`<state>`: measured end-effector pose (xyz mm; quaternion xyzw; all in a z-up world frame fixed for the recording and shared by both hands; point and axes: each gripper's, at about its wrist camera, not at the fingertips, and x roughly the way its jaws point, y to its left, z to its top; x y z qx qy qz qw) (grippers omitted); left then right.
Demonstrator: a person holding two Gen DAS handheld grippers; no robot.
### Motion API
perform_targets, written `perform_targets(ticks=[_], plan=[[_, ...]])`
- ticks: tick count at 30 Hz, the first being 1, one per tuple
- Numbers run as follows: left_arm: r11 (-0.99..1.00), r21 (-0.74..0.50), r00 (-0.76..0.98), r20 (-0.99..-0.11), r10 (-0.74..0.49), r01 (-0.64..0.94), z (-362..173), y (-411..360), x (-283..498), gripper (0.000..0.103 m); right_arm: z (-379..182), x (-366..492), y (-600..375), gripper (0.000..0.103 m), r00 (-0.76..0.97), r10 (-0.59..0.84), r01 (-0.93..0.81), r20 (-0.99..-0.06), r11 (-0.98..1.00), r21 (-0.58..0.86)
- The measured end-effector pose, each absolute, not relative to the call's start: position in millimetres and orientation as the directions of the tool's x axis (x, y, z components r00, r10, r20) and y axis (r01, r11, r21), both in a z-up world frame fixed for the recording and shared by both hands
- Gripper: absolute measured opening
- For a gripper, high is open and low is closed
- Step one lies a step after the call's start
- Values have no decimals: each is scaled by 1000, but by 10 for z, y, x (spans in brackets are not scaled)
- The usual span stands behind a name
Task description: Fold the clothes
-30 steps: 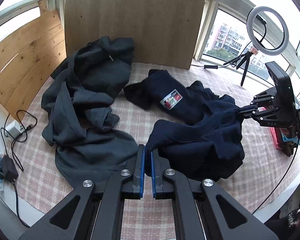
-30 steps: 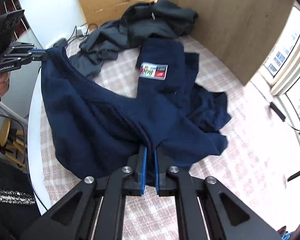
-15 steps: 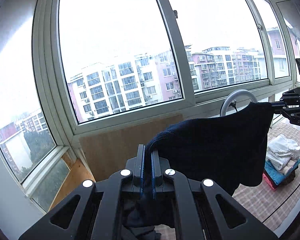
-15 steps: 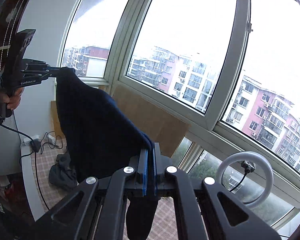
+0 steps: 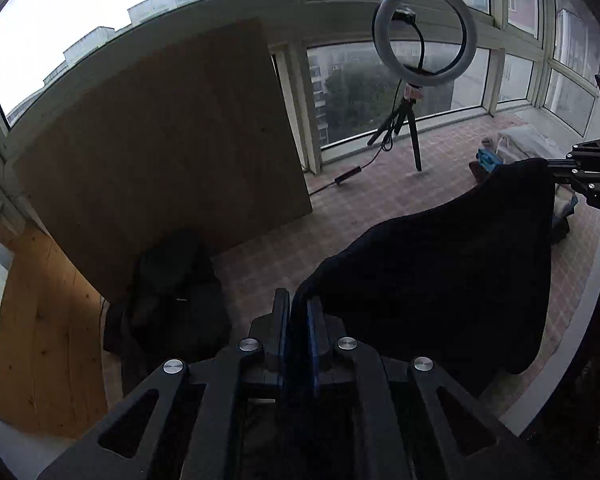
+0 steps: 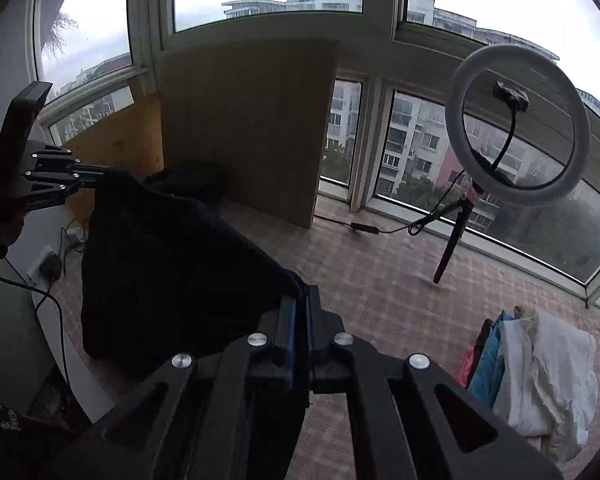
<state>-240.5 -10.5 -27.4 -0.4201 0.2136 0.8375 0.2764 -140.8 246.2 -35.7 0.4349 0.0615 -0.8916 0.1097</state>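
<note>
A navy garment (image 5: 440, 272) hangs stretched in the air between my two grippers, above the checked table (image 5: 284, 248). My left gripper (image 5: 297, 304) is shut on one corner of it, the cloth pinched between the blue pads. My right gripper (image 6: 300, 300) is shut on the other corner of the navy garment (image 6: 160, 264). Each gripper shows in the other's view: the right gripper (image 5: 556, 166) at the far right, the left gripper (image 6: 100, 170) at the far left. A dark grey garment (image 5: 176, 300) lies heaped on the table by the board.
A large wooden board (image 5: 160, 160) leans against the windows at the back. A ring light on a tripod (image 6: 516, 128) stands on the table. Folded white and blue cloths (image 6: 540, 380) lie piled at the right. Cables and a power strip (image 6: 48, 268) sit at the left edge.
Both grippers lifted the navy garment off the table, swung up toward the windows, and have now tipped back down so the table shows again. The garment still hangs spread between them.
</note>
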Motion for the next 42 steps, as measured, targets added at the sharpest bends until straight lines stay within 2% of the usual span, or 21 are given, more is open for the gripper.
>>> perform_targets(ticks=[3,5,9,10,13,15,22,25,26,27,29,31,33,35,37,42], plan=[[-776,100,-383,-903,192,-623,-1158,-103,-2510,7,-1376,-1600,2716,4,-430,-51,178,-901,-984,-29],[-802,47,-334,-923,193,-595,-1369,-265,-2470,8,-1646,-1618,2873,4,-381,-47,162,-923,-987,-16],[-821,-67,-256,-933,253,-567,-1454,-504,-2359,8,-1752,-1632,3145,5,-347,-129,155,-929,-985,78],[-819,-86,-243,-933,266,-568,-1463,-500,-2366,12,-1736,-1642,3179,7,-345,-149,159,-927,-982,99],[-782,-107,-211,-932,294,-614,-1598,-295,-2461,33,-1684,-1670,3221,18,-341,-189,169,-921,-976,137],[-758,-90,-194,-941,277,-646,-1755,-134,-2552,33,-1672,-1685,3190,26,-338,-189,185,-922,-974,132],[-700,-113,-74,-970,231,-705,-2309,209,-2700,33,-1816,-1764,3230,41,-318,-207,210,-925,-967,144],[-673,-96,-63,-976,208,-733,-2441,333,-2598,26,-1882,-1807,3276,45,-309,-218,214,-926,-964,156],[-662,-89,-73,-974,214,-744,-2428,361,-2546,10,-1904,-1821,3291,47,-306,-222,215,-926,-963,160],[-660,-125,-45,-971,234,-741,-2424,368,-2515,0,-1931,-1838,3295,50,-298,-236,219,-925,-960,175],[-680,-169,-30,-962,271,-714,-2391,328,-2480,0,-1997,-1857,3263,52,-273,-277,235,-922,-948,215],[-711,-170,-59,-957,286,-682,-2311,238,-2468,0,-2070,-1834,3181,51,-240,-305,267,-922,-934,239],[-750,-183,-102,-943,316,-635,-2152,83,-2479,0,-2128,-1802,3098,5,-208,-323,292,-923,-921,256],[-785,-174,-171,-927,335,-594,-1905,-94,-2499,0,-2007,-1767,3040,5,-241,-318,290,-917,-925,245],[-816,-158,-252,-904,346,-557,-1583,-270,-2530,0,-1649,-1748,3003,5,-340,-324,304,-883,-926,222],[-869,-65,-528,-771,356,-490,-285,-713,-2656,0,-134,-1707,2928,4,-613,-337,358,-715,-925,129]])
